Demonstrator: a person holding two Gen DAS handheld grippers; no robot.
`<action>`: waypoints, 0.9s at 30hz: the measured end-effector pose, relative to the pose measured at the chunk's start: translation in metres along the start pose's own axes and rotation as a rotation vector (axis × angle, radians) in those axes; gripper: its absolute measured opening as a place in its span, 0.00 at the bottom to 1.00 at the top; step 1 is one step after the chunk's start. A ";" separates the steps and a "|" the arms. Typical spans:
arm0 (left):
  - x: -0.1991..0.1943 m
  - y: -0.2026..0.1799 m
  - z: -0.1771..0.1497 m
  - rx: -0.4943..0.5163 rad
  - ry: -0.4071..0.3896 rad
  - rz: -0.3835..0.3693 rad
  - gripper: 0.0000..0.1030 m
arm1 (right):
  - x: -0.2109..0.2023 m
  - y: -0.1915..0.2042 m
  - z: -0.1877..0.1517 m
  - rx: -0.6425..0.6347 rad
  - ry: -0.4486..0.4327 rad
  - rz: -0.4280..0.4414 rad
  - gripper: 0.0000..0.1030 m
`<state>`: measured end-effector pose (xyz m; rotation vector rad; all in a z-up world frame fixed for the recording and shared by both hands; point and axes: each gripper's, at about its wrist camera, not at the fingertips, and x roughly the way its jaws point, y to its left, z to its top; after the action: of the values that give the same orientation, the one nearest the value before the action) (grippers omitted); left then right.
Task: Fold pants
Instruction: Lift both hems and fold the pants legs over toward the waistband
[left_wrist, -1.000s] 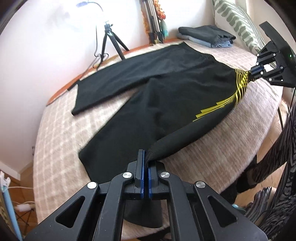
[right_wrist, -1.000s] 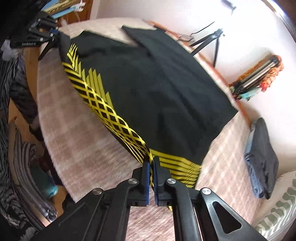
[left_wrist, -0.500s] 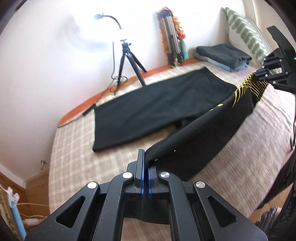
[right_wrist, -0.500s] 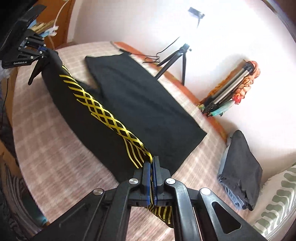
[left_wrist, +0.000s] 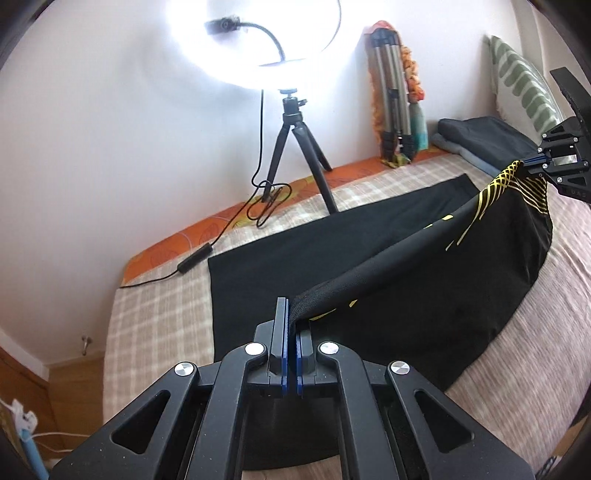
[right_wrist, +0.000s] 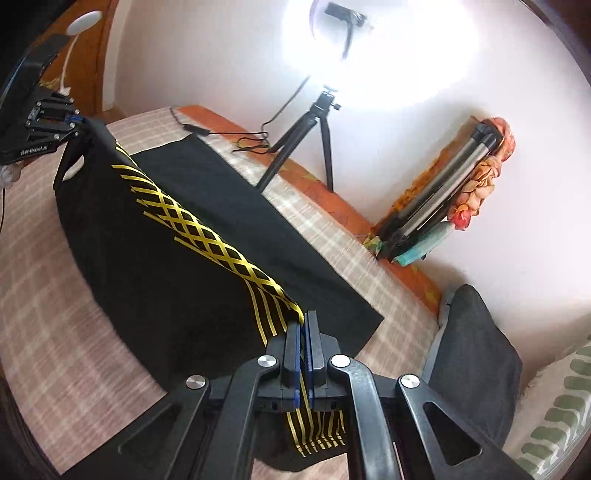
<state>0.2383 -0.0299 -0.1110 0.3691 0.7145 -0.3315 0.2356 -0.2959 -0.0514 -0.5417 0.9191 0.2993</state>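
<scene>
Black pants (left_wrist: 424, 280) with a yellow lattice stripe (right_wrist: 207, 229) lie on a checked bed cover. One leg lies flat toward the wall (left_wrist: 295, 251). The other leg is lifted along its striped side edge and hangs between my two grippers. My left gripper (left_wrist: 290, 325) is shut on the hem end of that leg. At the waist end, my right gripper (right_wrist: 303, 325) is shut on the striped edge. Each gripper also shows in the other's view: the right gripper (left_wrist: 532, 160) at far right, the left gripper (right_wrist: 75, 120) at upper left.
A ring light on a small black tripod (left_wrist: 291, 147) stands on the bed by the wall, its cable (left_wrist: 258, 206) trailing across the orange edge. A folded tripod (left_wrist: 391, 107) leans on the wall. Folded dark clothes (right_wrist: 469, 354) and a green-patterned pillow (left_wrist: 524, 85) sit at the head end.
Both grippers have carried the near leg up and across toward the wall, so it now hangs over the flat leg. The striped edge has risen off the bed.
</scene>
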 end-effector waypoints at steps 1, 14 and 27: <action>0.005 0.002 0.002 0.001 0.002 0.003 0.01 | 0.006 -0.003 0.003 0.004 0.003 0.003 0.00; 0.095 0.015 0.043 0.062 0.083 0.004 0.01 | 0.110 -0.040 0.015 0.092 0.118 0.084 0.00; 0.165 0.018 0.055 0.112 0.167 0.002 0.01 | 0.172 -0.057 0.016 0.104 0.194 0.104 0.00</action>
<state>0.3940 -0.0659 -0.1815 0.5082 0.8608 -0.3422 0.3721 -0.3312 -0.1661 -0.4323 1.1469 0.2941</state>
